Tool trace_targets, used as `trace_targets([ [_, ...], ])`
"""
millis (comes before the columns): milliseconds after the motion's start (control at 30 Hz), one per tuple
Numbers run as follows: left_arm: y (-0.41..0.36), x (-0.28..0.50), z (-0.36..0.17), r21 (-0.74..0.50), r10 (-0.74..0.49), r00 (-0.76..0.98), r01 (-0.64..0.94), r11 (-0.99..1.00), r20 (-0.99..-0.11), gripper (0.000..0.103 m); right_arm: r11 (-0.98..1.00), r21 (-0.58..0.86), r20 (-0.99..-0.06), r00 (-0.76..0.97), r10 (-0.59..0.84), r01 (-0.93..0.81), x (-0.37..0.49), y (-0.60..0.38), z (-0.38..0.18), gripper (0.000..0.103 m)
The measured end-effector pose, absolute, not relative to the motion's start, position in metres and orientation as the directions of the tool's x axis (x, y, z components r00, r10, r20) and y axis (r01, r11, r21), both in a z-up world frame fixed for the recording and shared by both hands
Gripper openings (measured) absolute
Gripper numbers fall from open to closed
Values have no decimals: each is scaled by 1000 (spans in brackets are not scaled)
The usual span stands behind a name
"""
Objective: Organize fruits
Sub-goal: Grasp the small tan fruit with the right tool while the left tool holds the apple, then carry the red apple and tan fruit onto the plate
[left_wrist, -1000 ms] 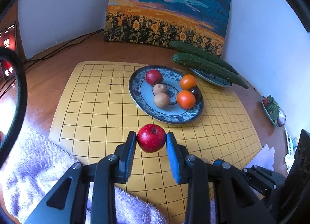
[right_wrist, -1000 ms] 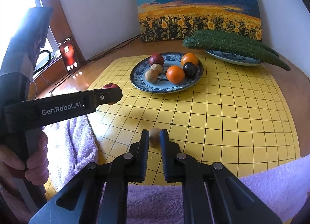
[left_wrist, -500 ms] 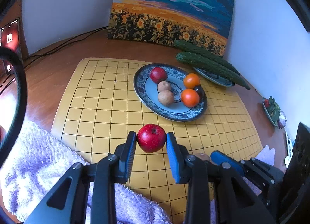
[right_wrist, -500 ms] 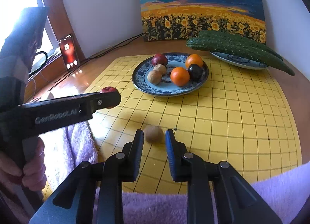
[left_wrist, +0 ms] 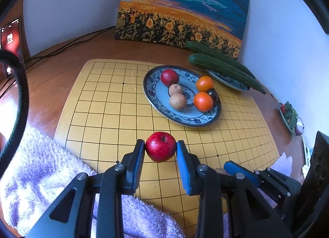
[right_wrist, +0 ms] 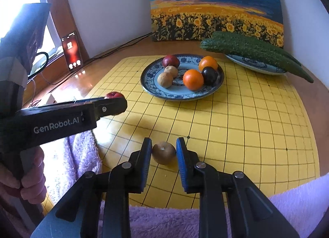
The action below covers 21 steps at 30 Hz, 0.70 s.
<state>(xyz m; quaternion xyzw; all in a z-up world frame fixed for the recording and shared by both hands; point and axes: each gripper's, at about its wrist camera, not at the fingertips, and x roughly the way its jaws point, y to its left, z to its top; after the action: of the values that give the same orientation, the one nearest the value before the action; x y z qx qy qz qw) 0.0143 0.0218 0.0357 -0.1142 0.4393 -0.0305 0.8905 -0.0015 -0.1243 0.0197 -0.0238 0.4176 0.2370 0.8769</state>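
- The red apple sits low in the middle of the left wrist view, glossy, deep red with pale speckles and a small stem dimple on top, clamped between the two pads of the left gripper, above the yellow grid board.
- In the right wrist view that same apple only peeks out, at middle left, over the dark arm of the left gripper, which a hand holds at the lower left.
- The small brown fruit is round, dull tan with a tiny stem mark, low in the middle of the right wrist view, resting on the board.
- The right gripper has just been spreading its jaws; the brown fruit lies between the pads, and whether they touch it I cannot tell.
- Above centre stands the blue patterned plate, holding a darker red fruit, two brown fruits, two oranges and a dark plum.
- Two long bumpy cucumbers lie across a second plate at upper right.
- A lilac towel fills the lower left, and a sunflower painting leans against the wall at the top.
- A lit phone stands at upper left of the right wrist view.
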Motion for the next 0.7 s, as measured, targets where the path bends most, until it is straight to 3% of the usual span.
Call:
trace_targets([
  [167, 21, 16, 35, -228, -156, 611, -41, 973, -776, 33, 885, 150, -754, 528, 391, -441, 0, -122, 16, 32],
  [267, 21, 16, 35, -226, -156, 610, -40, 973, -777, 33, 880, 155, -756, 519, 398, -449, 0, -119, 16, 25],
  [700, 17, 42, 45, -177, -139, 637, 3, 984, -758, 33, 888, 154, -731, 555, 397, -433, 20, -124, 37, 25],
])
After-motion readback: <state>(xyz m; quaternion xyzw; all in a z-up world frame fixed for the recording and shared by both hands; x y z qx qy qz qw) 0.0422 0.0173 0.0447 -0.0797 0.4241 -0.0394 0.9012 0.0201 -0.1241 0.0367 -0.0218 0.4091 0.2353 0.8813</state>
